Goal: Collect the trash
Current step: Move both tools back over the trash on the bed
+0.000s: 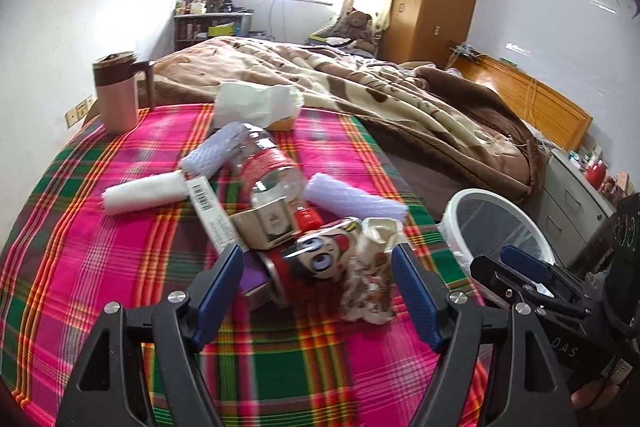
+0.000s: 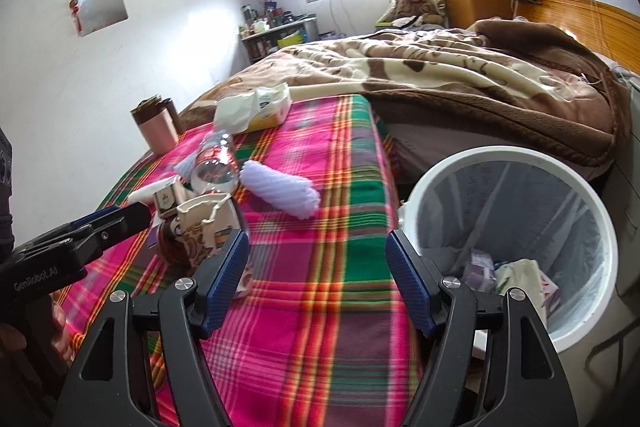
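Observation:
Trash lies on a pink and green plaid cloth (image 1: 100, 267). My left gripper (image 1: 318, 253) is open around a red can with a cartoon face (image 1: 316, 267) and a crumpled printed wrapper (image 1: 372, 283), and its pads stand clear of both. Beyond them lie a small carton (image 1: 272, 223), a clear bottle with a red label (image 1: 272, 167), a barcoded box (image 1: 210, 211) and white foam sleeves (image 1: 352, 199). My right gripper (image 2: 316, 239) is open over bare cloth beside the white bin (image 2: 512, 155), which holds some trash. The left gripper (image 2: 120, 221) shows at the left of that view.
A pink mug with a brown lid (image 1: 118, 91) stands at the cloth's far left corner, with a tissue pack (image 1: 256, 103) near it. A brown blanket (image 1: 380, 87) covers the bed behind. A grey cabinet (image 1: 576, 195) stands to the right of the bin (image 1: 452, 211).

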### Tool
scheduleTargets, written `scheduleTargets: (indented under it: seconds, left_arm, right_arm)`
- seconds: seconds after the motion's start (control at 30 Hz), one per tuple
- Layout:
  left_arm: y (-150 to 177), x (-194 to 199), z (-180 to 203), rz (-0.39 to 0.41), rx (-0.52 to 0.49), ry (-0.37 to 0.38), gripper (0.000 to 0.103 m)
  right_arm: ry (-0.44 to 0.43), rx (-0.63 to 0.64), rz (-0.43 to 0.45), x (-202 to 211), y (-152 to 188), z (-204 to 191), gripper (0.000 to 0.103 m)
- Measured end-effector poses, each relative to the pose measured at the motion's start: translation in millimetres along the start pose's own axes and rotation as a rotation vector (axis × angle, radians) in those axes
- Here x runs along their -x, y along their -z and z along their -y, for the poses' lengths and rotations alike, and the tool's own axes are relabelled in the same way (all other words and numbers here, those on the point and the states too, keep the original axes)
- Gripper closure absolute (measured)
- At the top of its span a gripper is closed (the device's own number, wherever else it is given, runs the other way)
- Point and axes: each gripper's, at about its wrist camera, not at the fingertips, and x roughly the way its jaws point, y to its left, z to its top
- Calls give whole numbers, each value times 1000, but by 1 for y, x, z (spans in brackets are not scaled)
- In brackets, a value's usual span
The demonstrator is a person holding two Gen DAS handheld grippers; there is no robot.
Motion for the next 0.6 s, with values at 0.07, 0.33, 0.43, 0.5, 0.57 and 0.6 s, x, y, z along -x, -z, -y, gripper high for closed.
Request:
scheduleTargets:
  seconds: [0.07,0.33,0.43,0.5,0.57,0.6]
  left_arm:
    - [1,-1,-9,-5,15,-15,25]
    - [8,-6,-41,-32,61,-65,24]
    - [10,-10,-49,-46,78,-71,24]
    - [11,-12,-54,-53,85,-70,24]
    - [10,-14,-56,-56,88,-67,24]
    - [9,-14,-57,-55,88,-63,24]
  right_arm:
    - [-21,11,-19,-7,3,-7,30]
    - [-73,42,-69,-27,6,-29,30]
    - [-83,50,-87,-34,5,-34,30]
    - [-92,53,-103,-41,5,-38,30]
    - [-97,62,-112,-46,5,-42,30]
    - [-98,68,-116,-49,5,-44,30]
